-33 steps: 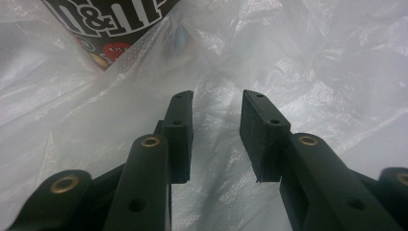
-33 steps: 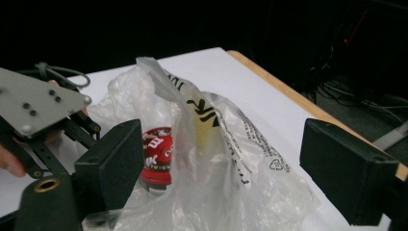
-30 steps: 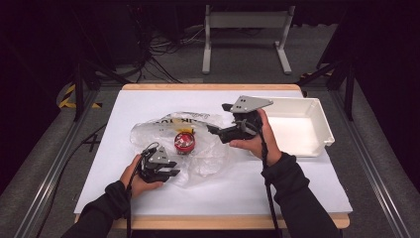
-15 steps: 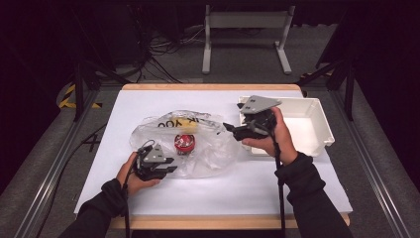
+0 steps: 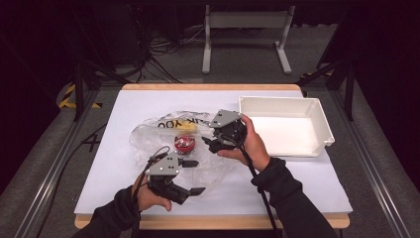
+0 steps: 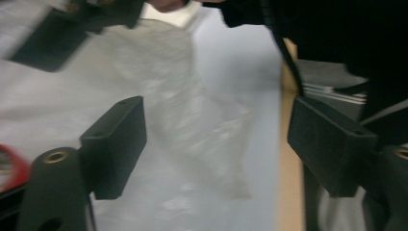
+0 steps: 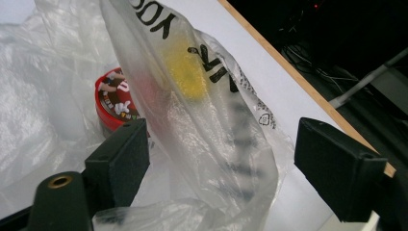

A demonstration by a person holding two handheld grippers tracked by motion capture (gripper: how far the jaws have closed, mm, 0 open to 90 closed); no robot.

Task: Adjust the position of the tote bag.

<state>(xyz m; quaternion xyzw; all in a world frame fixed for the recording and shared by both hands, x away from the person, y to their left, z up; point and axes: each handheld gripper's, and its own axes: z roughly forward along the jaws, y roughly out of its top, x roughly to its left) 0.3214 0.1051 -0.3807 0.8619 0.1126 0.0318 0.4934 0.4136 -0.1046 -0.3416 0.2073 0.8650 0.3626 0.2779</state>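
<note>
A crumpled clear plastic bag [image 5: 163,136] with black lettering lies on the white table top. Inside it sit a red round tin [image 5: 184,144] and a yellow item [image 5: 185,128]. My left gripper [image 5: 195,176] hovers over the bag's near edge. Its jaws have just been opening and stand wide with only bag film [image 6: 202,125] below them. My right gripper [image 5: 208,141] points left at the bag. Its jaws have just widened a little, and an upright fold of the bag [image 7: 211,134] rises between them untouched, with the tin [image 7: 113,103] and yellow item [image 7: 185,70] just beyond.
A white empty tray [image 5: 277,99] stands at the right of the table, just behind my right hand. The wooden table edge [image 5: 213,87] runs along the back. Metal rails and cables flank the table on the floor.
My left gripper's jaws have gone from nearly shut to wide and the hand has lifted and shifted right. My right gripper has swung from near the tray back left and down to the bag.
</note>
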